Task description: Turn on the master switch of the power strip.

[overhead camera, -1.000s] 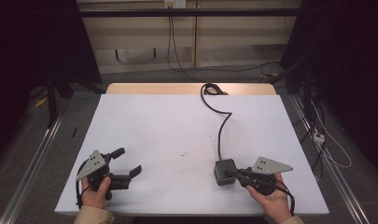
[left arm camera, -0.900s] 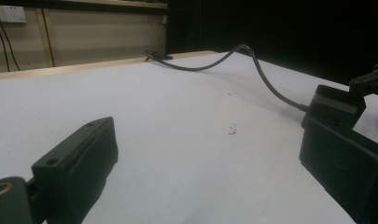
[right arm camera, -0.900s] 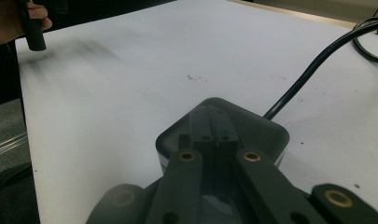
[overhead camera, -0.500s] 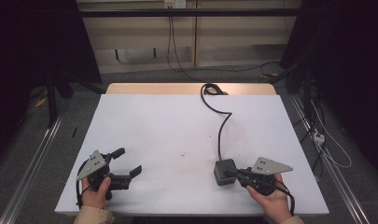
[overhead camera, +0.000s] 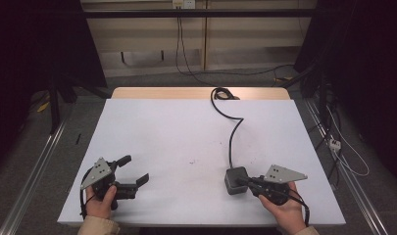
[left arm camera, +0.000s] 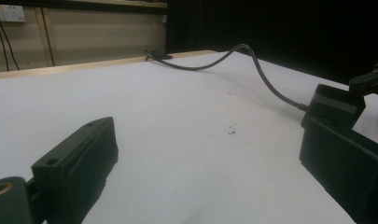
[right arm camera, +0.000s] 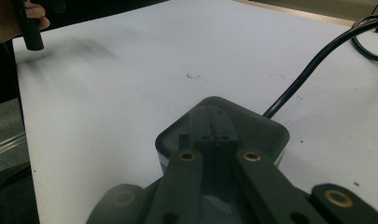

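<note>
Right gripper (overhead camera: 245, 182) rests with jaws closed together, tips touching the dark power adapter (overhead camera: 235, 180) on the white table (overhead camera: 186, 137). Left gripper (overhead camera: 132, 171) lies well apart, jaws spread, holding nothing.

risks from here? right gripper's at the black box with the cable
1. The cable runs from the black box to a coil at the far edge; pulling the box may drag or snag it.
2. The right gripper jaws sit close together atop the box, a shallow hold that might slip.
3. The left gripper is open and apart, so gives no support.
</note>
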Available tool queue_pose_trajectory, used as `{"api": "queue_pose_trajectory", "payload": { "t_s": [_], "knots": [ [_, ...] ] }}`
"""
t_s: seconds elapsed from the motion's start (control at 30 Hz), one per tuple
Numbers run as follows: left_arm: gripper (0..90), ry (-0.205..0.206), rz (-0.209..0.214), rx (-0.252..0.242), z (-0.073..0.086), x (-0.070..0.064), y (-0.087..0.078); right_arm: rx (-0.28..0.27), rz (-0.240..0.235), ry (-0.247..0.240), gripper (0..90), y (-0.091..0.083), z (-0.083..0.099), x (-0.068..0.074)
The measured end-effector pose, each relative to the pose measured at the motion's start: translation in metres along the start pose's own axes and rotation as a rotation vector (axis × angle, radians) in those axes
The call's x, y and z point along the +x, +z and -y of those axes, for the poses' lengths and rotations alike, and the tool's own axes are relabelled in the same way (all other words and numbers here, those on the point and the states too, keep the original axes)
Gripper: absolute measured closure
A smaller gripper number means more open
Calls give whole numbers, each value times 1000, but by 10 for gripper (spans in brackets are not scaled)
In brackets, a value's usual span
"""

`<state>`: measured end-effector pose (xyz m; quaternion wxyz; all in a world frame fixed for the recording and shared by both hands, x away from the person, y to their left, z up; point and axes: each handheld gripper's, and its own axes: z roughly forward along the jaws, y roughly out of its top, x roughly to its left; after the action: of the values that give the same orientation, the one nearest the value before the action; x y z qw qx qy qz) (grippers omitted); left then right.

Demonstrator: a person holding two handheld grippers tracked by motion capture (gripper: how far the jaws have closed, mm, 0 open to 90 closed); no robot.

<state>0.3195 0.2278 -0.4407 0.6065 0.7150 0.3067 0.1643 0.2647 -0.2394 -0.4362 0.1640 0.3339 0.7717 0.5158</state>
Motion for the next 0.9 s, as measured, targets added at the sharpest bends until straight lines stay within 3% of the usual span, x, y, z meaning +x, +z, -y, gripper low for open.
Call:
{"api": "queue_pose_trajectory", "payload": {
  "t_s": [0.9],
  "knots": [
    [39, 8, 8, 3, 0, 1, 1, -5, 10, 1, 900, 0, 0, 1]
  ]
}}
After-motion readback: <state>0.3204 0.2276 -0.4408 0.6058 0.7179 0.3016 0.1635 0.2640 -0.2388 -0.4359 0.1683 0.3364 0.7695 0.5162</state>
